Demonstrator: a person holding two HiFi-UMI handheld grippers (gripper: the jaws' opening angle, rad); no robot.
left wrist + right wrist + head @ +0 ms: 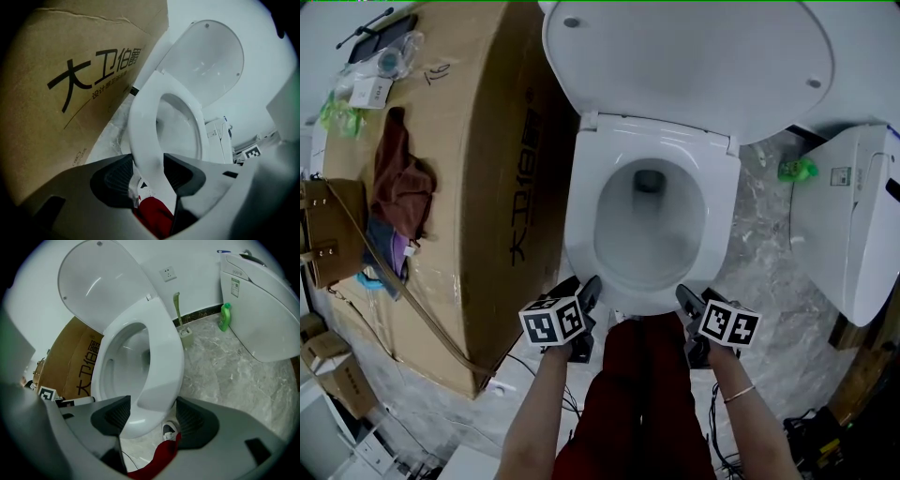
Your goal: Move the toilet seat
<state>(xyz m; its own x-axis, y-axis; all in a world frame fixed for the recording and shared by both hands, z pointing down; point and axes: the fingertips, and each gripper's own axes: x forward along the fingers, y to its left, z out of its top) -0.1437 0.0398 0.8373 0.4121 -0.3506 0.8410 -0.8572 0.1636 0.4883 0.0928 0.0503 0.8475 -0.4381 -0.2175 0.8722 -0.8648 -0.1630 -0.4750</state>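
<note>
Two bare forearms reach steeply down over red trousers (637, 412), one to each side of the toilet's front. A thin bracelet (737, 394) circles the right wrist.

Each hand holds one gripper, and each gripper carries one black-and-white marker cube. The left gripper (581, 289) points at the front-left of the toilet seat (579, 216). Its jaws stand apart astride the rim, which nearly fills the gap between the pads. The right gripper (684, 296) straddles the front-right of the same seat with jaws wide. There is floor and a shoe (169, 430) visible between the rim and one pad.

The single seat lies down on the bowl (649, 239). Behind it the one lid (684, 56) stands raised.

Left of the toilet lies one large cardboard box (487, 141). It is printed in big black Chinese characters starting 大卫伯, and the smaller line beneath them is too fine to read. A maroon cloth (403, 183) lies on the box.

To the right, on the marble floor (759, 309), is one green bottle (797, 171). Beside it is a white fixture (853, 234) whose label is unreadable.
</note>
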